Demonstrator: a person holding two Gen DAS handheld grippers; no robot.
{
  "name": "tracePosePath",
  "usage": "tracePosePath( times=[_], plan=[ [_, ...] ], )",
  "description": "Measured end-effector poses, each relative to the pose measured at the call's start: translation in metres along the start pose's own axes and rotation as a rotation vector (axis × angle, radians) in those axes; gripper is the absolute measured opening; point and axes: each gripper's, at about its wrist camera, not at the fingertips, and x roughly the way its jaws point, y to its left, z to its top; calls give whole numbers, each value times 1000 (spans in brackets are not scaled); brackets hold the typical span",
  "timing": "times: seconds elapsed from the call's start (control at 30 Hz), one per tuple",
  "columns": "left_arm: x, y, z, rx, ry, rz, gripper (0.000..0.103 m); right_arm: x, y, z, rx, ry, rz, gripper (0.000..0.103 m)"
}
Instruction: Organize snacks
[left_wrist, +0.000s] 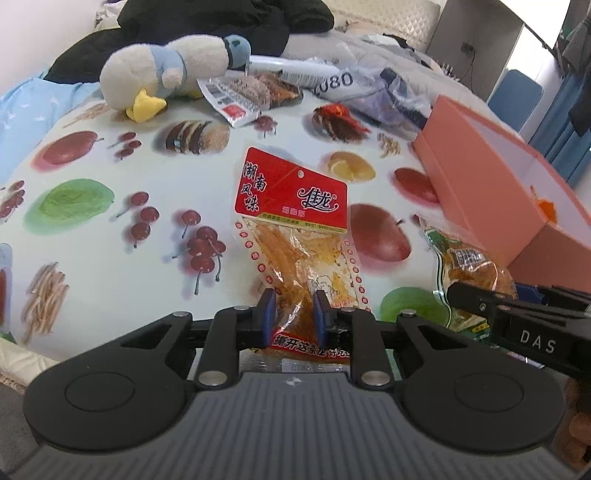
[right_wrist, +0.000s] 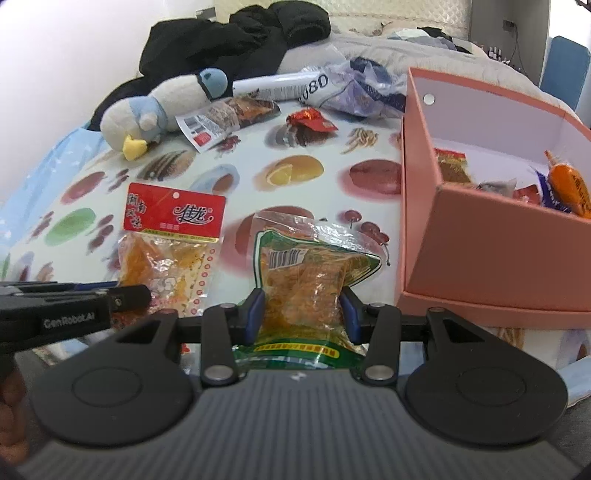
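Note:
A red-labelled snack pack (left_wrist: 291, 206) with orange strips lies lengthwise in front of my left gripper (left_wrist: 294, 314), whose blue pads pinch its near end. It also shows at the left of the right wrist view, the red-labelled pack (right_wrist: 173, 229). My right gripper (right_wrist: 302, 314) is shut on a green-edged clear snack bag (right_wrist: 306, 266), squeezing its sides. The green-edged bag (left_wrist: 469, 266) appears at the right in the left wrist view. A pink box (right_wrist: 491, 258) stands open just right of it, with several wrapped snacks inside.
On the fruit-print cloth (left_wrist: 110, 229) at the back lie a plush duck (left_wrist: 166, 74), a clear snack pack (left_wrist: 255, 92), a red wrapper (right_wrist: 312, 120), a white tube (right_wrist: 280, 86) and a crumpled plastic bag (right_wrist: 365, 88). Black clothing (right_wrist: 240, 40) is piled behind.

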Motion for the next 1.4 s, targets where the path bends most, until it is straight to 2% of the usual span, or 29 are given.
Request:
tracePosePath(
  times=[0.37, 0.83, 1.1, 1.4],
  plan=[
    [-70, -19, 17, -50, -57, -44, 25, -67, -7, 13, 26, -71, 42, 46],
    [-140, -78, 26, 21, -126, -142, 25, -150, -27, 23, 44, -158, 12, 46],
    [-140, -122, 29, 72, -120, -265, 24, -176, -59, 16, 114, -190, -38, 46],
    [-99, -182, 51, 130, -69, -384, 24, -180, -109, 16, 187, -199, -126, 46]
  ],
)
